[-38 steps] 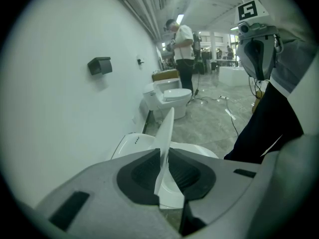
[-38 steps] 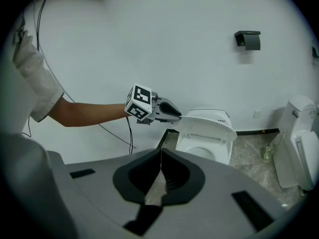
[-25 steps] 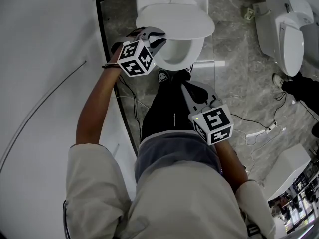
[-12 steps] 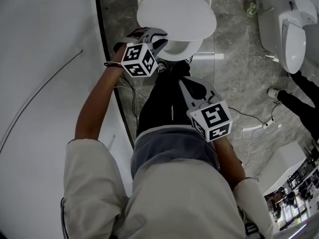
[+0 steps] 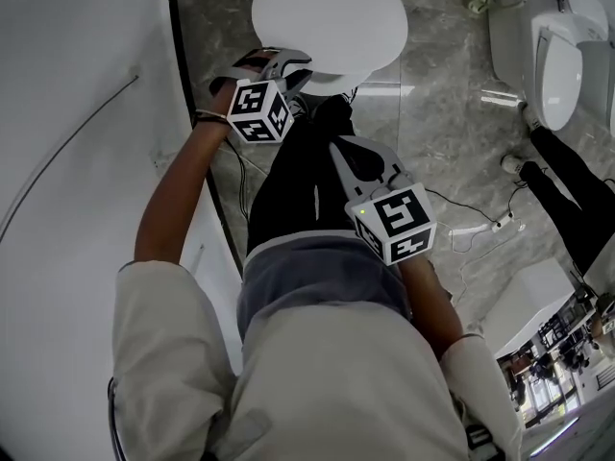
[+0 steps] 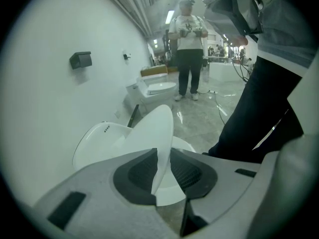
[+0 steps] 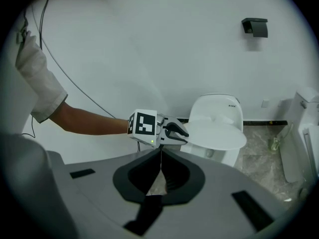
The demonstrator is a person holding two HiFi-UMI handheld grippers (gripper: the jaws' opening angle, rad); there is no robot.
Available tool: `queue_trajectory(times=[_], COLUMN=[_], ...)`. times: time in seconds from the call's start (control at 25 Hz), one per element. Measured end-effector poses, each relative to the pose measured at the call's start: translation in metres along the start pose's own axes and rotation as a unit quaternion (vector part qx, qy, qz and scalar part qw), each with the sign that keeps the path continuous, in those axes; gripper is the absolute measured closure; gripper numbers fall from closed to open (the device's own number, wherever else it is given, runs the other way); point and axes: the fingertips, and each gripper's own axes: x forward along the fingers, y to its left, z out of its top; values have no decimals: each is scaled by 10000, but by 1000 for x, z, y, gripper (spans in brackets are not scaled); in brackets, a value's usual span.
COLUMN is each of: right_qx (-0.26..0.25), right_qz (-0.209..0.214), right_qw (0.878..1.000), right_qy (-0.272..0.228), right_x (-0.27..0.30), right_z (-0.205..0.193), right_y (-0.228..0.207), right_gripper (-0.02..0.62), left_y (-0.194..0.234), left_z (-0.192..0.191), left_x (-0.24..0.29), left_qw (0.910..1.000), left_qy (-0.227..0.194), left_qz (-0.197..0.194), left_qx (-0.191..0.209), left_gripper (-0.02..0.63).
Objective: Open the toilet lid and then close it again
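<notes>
Your left gripper [image 5: 291,65], upper centre, is pinching the near rim of the lid [image 5: 327,17] (its jaws have just been widening). The lid is lying almost level, its long axis running up-frame and its front pointing down-frame. Your right gripper [image 5: 338,150] is hanging clenched, empty.

The right gripper [image 7: 161,158] filled the lower part of the view, its jaws closed together with nothing between them. Beyond them the left gripper [image 7: 187,136] reached in from the left on a bare forearm [image 7: 84,121] with a pale short sleeve [image 7: 37,71]. Its jaws had just been opening, and the rim of the toilet lid [image 7: 219,133] was between them. The lid lay almost level above the white toilet [image 7: 219,106], which stood against a white wall [image 7: 149,44]. A thin cable [image 7: 75,88] ran across the wall, and a small black fixture [image 7: 255,27] was mounted high on it. A part of a second toilet [image 7: 305,128] showed at the right edge, on the grey marbled floor [image 7: 259,148].
</notes>
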Motion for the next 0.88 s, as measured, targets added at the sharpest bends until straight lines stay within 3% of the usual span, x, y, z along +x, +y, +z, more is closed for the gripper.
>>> queue_trajectory(times=[0.24,0.88], right_qx=[40,308], right_qz=[-19,18], right_qw=[9999,9989], right_qy=[111,347], right_x=[5,13], right_z=[-14,-41], right_y=[2,-3], right_gripper=[584,584], left_y=[-23,-71], left_z=[-11,-38], left_x=[14,49], left_qw=[9997,9946], left_qy=[113,343], left_qz=[-135,-931], left_qx=[141,-294], left_gripper=[536,532])
